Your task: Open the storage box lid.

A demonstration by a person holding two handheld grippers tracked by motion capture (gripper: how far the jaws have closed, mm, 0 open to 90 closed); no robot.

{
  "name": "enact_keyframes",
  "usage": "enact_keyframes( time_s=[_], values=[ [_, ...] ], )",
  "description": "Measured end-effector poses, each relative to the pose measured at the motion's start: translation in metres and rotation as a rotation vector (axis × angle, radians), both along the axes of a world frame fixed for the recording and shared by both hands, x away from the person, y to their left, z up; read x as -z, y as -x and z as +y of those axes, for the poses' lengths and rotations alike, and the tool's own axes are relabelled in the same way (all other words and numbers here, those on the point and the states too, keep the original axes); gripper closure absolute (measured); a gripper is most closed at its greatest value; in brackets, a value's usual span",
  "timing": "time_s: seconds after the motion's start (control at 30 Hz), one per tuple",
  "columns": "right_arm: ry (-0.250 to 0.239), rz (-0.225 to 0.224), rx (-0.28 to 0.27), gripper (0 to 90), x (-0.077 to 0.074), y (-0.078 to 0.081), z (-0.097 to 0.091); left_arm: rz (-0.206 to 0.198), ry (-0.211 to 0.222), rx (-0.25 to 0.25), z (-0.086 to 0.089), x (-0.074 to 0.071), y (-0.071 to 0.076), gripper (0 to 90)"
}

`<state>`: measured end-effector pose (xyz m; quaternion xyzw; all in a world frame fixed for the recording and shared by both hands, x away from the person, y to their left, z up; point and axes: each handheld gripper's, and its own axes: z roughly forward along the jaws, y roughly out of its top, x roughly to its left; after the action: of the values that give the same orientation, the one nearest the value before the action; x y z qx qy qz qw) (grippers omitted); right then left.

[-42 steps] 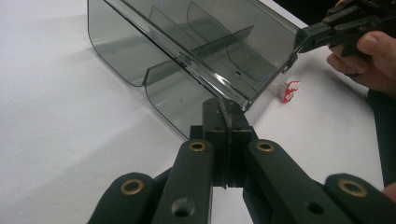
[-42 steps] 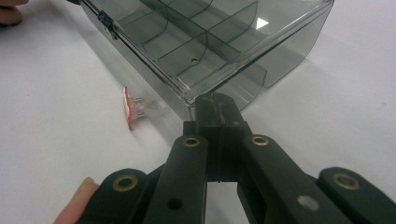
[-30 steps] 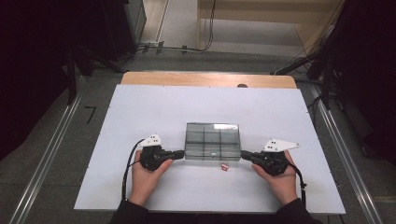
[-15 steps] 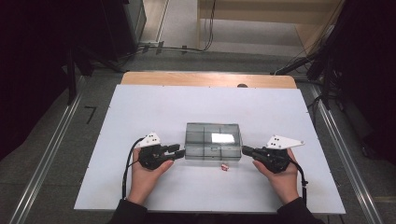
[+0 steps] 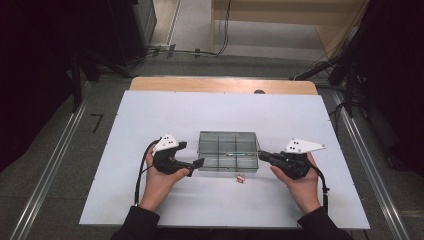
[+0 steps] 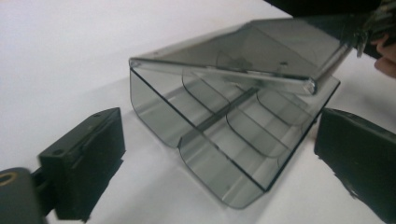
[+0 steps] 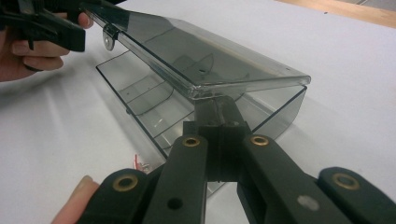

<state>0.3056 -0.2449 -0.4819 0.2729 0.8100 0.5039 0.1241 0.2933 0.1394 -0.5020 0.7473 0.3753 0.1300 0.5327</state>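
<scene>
A clear grey plastic box [image 5: 227,150] with inner dividers sits mid-table, its lid [image 7: 196,51] tilted partly up off the base [image 7: 154,107]. My right gripper [image 5: 261,155] is at the box's right end. Its jaws are shut and the tips [image 7: 217,114] sit right under the lid's rim. My left gripper [image 5: 192,153] is open at the box's left end, not touching it. In the left gripper view its jaws stand wide apart on either side of the base [image 6: 210,154], with the raised lid [image 6: 243,51] above. A hand holds each gripper.
A tiny red piece [image 5: 240,178] lies on the white table [image 5: 150,115] just in front of the box, and is seen again beside the base [image 7: 140,162]. A wooden strip [image 5: 220,85] runs along the table's far edge.
The lid has come up off the base. Both grippers have shifted a little farther from the person, the right one now under the lid's rim.
</scene>
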Motion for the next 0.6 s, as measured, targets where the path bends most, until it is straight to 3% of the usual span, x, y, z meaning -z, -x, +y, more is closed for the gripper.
enact_keyframes(
  time_s=[0.43, 0.6],
  values=[
    [0.014, -0.032, 0.012, 88.0, -0.013, -0.009, 0.004, -0.015, -0.006, 0.019, -0.013, -0.011, -0.021, 0.4],
    [0.02, -0.036, 0.016, 87.9, -0.018, -0.012, 0.005, -0.036, -0.011, -0.004, -0.016, -0.016, -0.028, 10.7]
  ],
)
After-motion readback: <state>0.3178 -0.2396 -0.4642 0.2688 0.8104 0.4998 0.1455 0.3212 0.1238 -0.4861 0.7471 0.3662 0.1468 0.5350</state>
